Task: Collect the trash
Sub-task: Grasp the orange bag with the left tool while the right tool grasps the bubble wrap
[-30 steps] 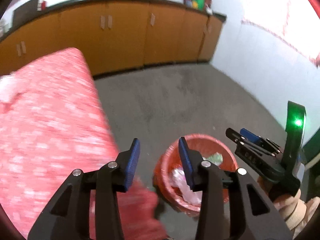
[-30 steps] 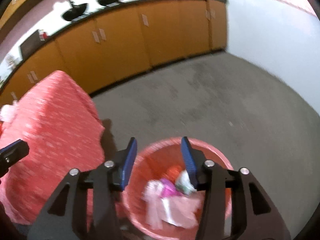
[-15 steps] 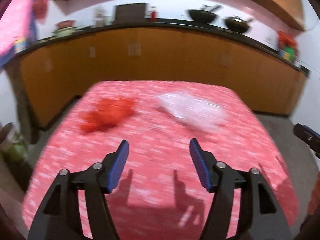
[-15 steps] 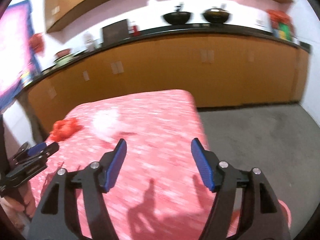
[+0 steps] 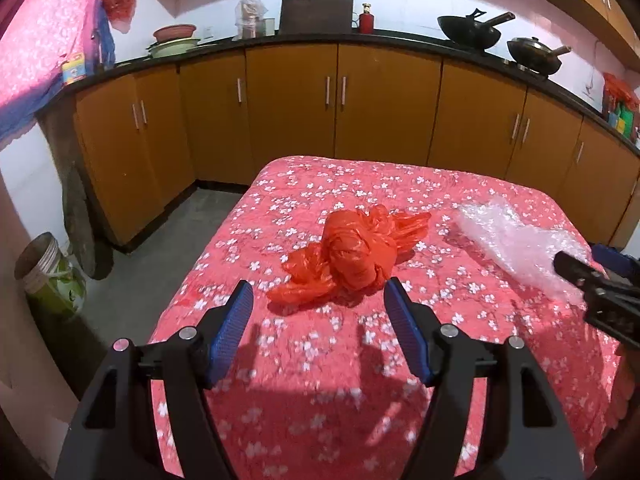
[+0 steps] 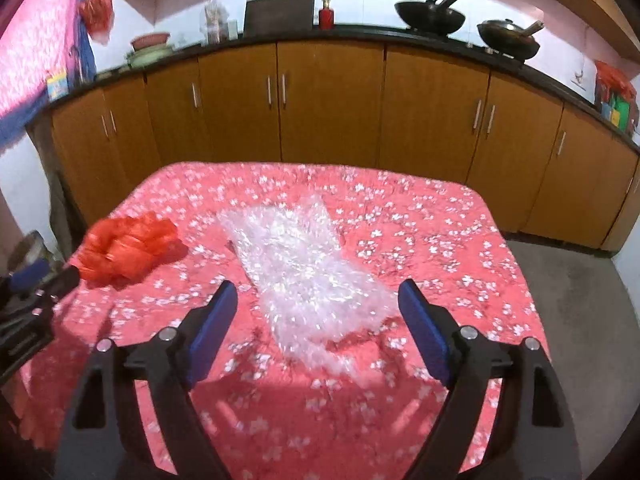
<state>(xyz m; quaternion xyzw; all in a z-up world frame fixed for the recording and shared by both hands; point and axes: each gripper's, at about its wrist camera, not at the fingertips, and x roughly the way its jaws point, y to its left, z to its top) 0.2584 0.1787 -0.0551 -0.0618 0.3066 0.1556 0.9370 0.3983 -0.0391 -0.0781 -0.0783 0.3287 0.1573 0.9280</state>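
A crumpled red plastic bag (image 5: 352,252) lies on the table with the red flowered cloth (image 5: 320,392). My left gripper (image 5: 317,286) hovers just short of the bag, open, with nothing between its blue pads. To the bag's right, a sheet of clear bubble wrap (image 6: 304,268) lies flat on the same cloth (image 6: 460,240). My right gripper (image 6: 318,286) is above the wrap's near end with its jaws opening, and the pads do not touch it. Each view shows the other gripper at its edge: the right gripper (image 5: 580,256) and the left gripper (image 6: 52,274). The red bag (image 6: 124,246) shows at the left of the right wrist view.
Orange cabinets (image 5: 292,120) under a dark counter run behind the table, with two black pans (image 5: 472,32) on top. A pale bucket (image 5: 44,268) stands on the grey floor at the table's left. Bare floor (image 6: 580,280) lies to the table's right.
Both grippers have swung from above the red bin on the floor to face the table. Both pairs of jaws have widened. The bag and the bubble wrap now sit in front of them.
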